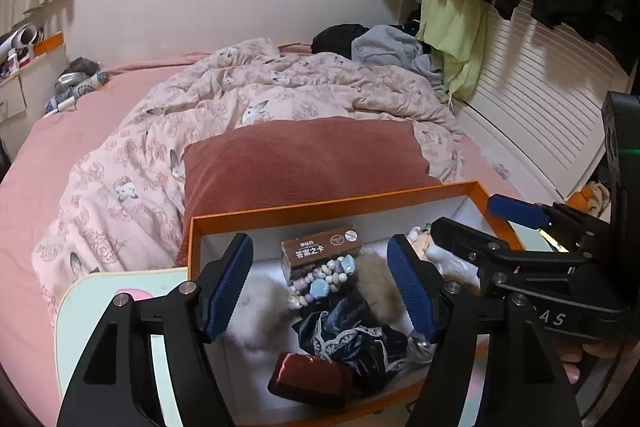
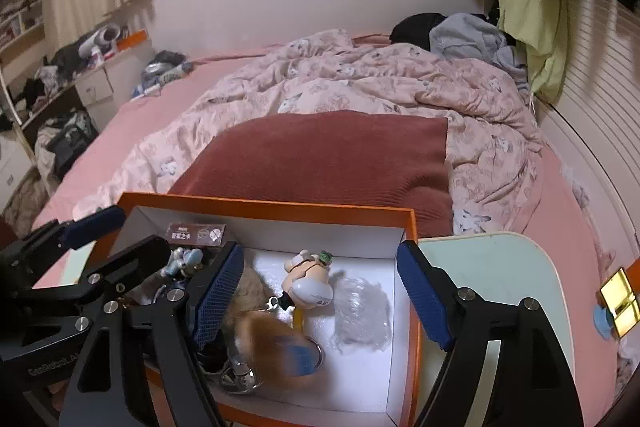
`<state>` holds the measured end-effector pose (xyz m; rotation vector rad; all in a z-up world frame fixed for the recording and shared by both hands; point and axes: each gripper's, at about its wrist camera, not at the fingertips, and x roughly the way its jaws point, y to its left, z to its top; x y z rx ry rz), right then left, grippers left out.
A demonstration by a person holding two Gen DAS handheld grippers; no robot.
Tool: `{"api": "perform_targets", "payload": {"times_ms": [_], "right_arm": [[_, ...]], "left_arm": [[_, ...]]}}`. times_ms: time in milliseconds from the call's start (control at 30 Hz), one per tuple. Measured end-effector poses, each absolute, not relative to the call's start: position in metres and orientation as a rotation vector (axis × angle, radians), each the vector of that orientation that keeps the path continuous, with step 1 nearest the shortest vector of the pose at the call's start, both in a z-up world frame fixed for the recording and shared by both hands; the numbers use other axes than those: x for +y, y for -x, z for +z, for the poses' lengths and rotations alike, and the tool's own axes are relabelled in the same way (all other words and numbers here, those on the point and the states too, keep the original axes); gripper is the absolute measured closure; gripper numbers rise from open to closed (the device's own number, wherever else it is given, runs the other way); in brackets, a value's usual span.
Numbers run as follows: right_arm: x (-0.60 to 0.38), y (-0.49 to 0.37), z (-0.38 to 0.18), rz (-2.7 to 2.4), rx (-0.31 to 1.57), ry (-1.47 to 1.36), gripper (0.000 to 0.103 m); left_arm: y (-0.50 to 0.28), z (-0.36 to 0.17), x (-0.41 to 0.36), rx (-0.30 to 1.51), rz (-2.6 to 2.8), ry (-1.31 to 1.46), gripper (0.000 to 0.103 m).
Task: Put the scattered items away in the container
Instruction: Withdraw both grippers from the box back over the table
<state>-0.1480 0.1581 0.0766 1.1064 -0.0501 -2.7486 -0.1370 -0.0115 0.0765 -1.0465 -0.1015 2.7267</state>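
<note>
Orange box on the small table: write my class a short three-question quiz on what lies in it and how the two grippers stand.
1. True or false: the left gripper is clamped on the bead bracelet.
2. Which lies nearest the box's far wall? A) brown card pack B) red pouch C) dark lace-trimmed cloth
3. Fill in: the figurine keychain lies on the white floor of the ____ box.

Key: 1 false, its jaws stand open above the box, as do those of the right gripper; 2 A; 3 orange.
</note>
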Motion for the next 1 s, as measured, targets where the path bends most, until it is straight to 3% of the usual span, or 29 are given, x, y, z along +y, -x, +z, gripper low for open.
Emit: {"api": "perform_targets", "payload": {"times_ms": [700, 1000], "right_arm": [[0.152, 0.070, 0.099, -2.758, -0.060, -1.038, 0.024], [0.156, 0.016, 0.063, -2.710, -0.085, -1.178, 0.024]], "left_arm": [[0.063, 0.102, -0.010, -0.125, 2.740, 0.998, 0.033], [0.012, 0.068, -0.002, -0.156, 2.696, 1.123, 0.033]]}}
